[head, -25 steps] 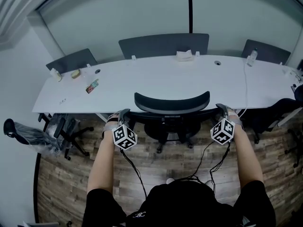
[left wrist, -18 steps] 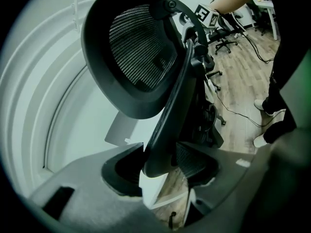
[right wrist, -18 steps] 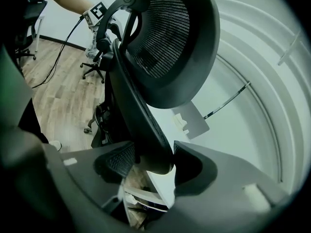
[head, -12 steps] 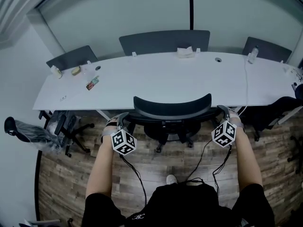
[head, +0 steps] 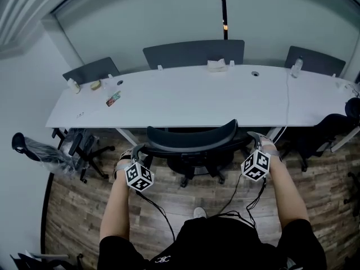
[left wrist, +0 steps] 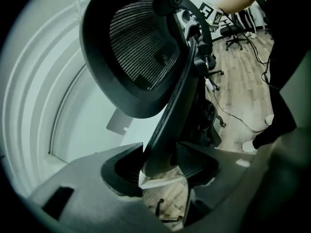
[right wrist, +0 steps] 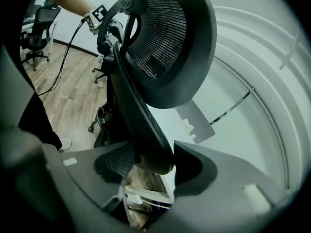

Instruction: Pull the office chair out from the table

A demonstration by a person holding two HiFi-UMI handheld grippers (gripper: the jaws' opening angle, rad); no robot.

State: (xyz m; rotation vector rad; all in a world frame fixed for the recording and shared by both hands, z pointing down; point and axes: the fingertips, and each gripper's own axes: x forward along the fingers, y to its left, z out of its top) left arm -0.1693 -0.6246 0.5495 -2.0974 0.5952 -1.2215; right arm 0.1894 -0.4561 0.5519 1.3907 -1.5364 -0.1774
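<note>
Nearest, the left gripper [head: 139, 149] and right gripper [head: 256, 138] each have their fingers [left wrist: 194, 161] clamped on a side rail of the office chair [head: 191, 136] backrest. From above, the fingertips are hidden behind the frame. The chair stands by the white worktop [head: 191, 97], its seat mostly covered by the backrest. Beyond, three chairs [head: 194, 52] show only their backs.

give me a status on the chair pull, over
Left hand-held gripper and right hand-held gripper shut on backrest sides. Office chair close to white table. Behind it: person's shoe, trailing cables.
</note>
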